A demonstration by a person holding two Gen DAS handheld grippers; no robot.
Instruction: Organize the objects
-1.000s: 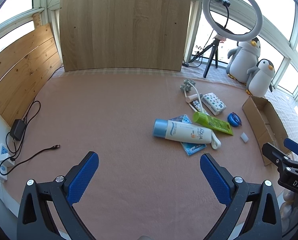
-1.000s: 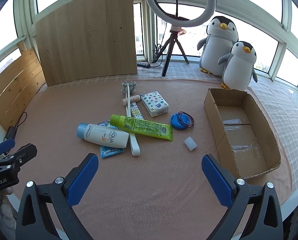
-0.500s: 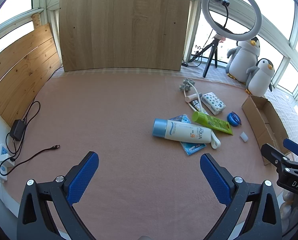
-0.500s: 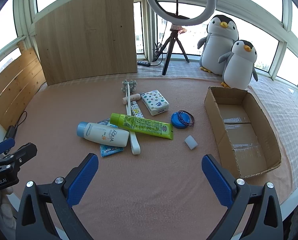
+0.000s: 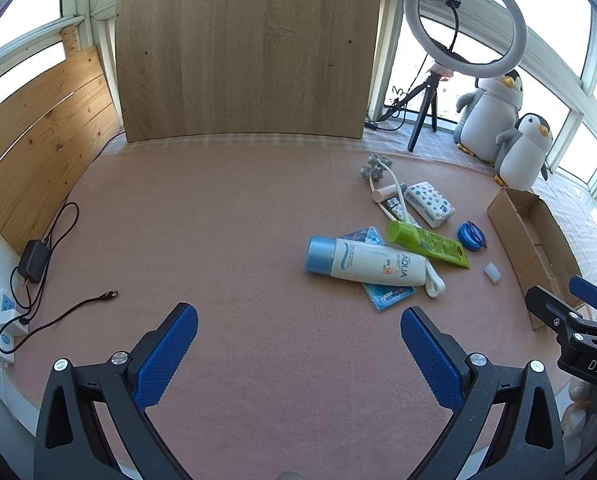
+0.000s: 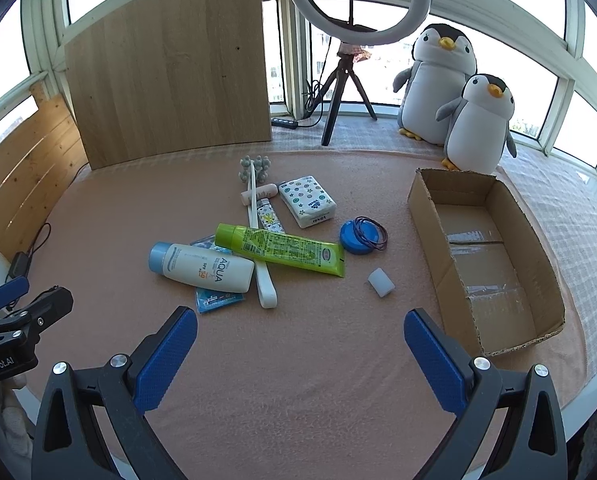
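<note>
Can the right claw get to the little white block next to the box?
Probably yes. The right claw is open and empty, and the white block lies alone on bare cloth just ahead, apart from the green tube and cardboard box.

Bare cloth (image 6: 298,360) lies before the clutter pile (image 6: 254,248); the cardboard box (image 6: 430,236) flanks its right.

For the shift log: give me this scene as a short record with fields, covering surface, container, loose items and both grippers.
surface: pink cloth
container: cardboard box, open, nothing inside, right of the pile
top of pile: green tube lying across the white massager handle
beside it: AQUA sunscreen bottle on a blue packet
other loose items: tissue pack; blue lid with a hair tie; small white cap
left gripper: open, holding nothing
right gripper: open, holding nothing
</note>
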